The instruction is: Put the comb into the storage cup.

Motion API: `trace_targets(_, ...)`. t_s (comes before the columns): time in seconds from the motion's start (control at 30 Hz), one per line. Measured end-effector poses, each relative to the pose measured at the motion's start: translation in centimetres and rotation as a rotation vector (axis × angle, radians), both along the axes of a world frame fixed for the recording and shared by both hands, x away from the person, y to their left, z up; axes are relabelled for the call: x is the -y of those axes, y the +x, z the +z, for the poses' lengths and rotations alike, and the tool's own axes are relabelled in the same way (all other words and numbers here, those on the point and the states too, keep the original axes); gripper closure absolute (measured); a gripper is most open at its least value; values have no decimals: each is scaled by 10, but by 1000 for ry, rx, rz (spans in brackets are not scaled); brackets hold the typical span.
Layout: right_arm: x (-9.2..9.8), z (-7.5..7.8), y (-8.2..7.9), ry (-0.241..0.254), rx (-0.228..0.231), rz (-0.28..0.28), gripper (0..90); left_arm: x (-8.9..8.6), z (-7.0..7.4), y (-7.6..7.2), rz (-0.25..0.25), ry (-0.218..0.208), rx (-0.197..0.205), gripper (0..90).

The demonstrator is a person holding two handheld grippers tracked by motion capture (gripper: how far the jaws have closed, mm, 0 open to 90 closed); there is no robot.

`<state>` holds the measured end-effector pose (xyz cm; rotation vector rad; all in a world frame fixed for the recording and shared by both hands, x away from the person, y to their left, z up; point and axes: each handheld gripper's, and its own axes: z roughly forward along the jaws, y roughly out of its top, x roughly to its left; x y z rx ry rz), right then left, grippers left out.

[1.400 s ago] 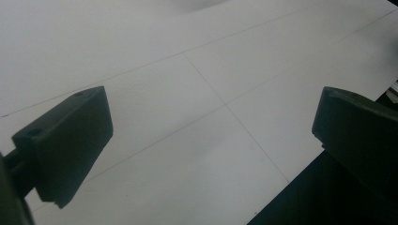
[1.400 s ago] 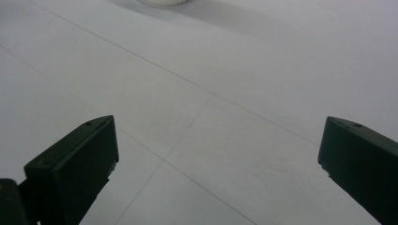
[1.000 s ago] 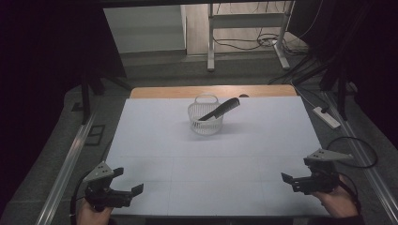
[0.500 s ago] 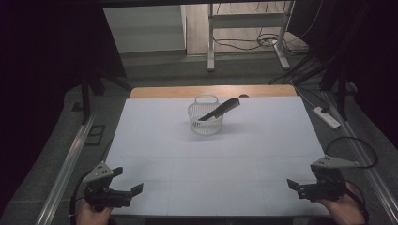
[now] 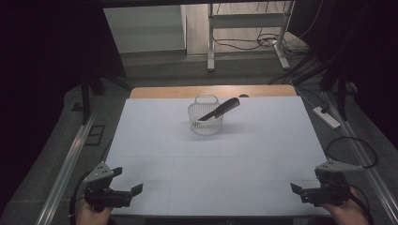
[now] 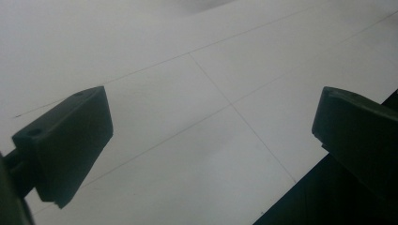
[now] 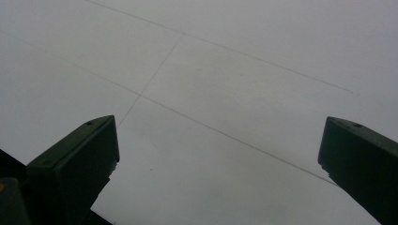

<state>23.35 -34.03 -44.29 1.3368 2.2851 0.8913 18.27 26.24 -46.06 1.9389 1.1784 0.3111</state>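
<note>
A white mesh basket [image 5: 205,121] stands toward the far middle of the white table [image 5: 211,159]. A black comb [image 5: 220,108] leans in it, one end sticking out over the right rim. My left gripper [image 5: 127,181] is at the near left corner, held by a hand, jaws wide apart and empty. My right gripper [image 5: 305,182] sits at the near right corner, also wide apart and empty. In the left gripper view the gripper [image 6: 211,136] hangs over bare table by the front edge. The right gripper view shows the gripper [image 7: 218,154] over bare white surface.
A wooden strip [image 5: 211,91] runs along the table's far edge. Metal rails [image 5: 65,164] flank both sides. A white power strip [image 5: 326,117] lies on the floor at the right, and a metal desk frame [image 5: 211,42] stands behind.
My right gripper has drawn back toward the near edge of the table. The left gripper has barely shifted. Basket and comb are unmoved.
</note>
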Motion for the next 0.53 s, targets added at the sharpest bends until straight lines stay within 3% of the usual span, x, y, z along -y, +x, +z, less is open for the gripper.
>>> trace_targets(0.53,2,-1,-7,-51,-31,-21,0,1,0,1,11,8,-5,0)
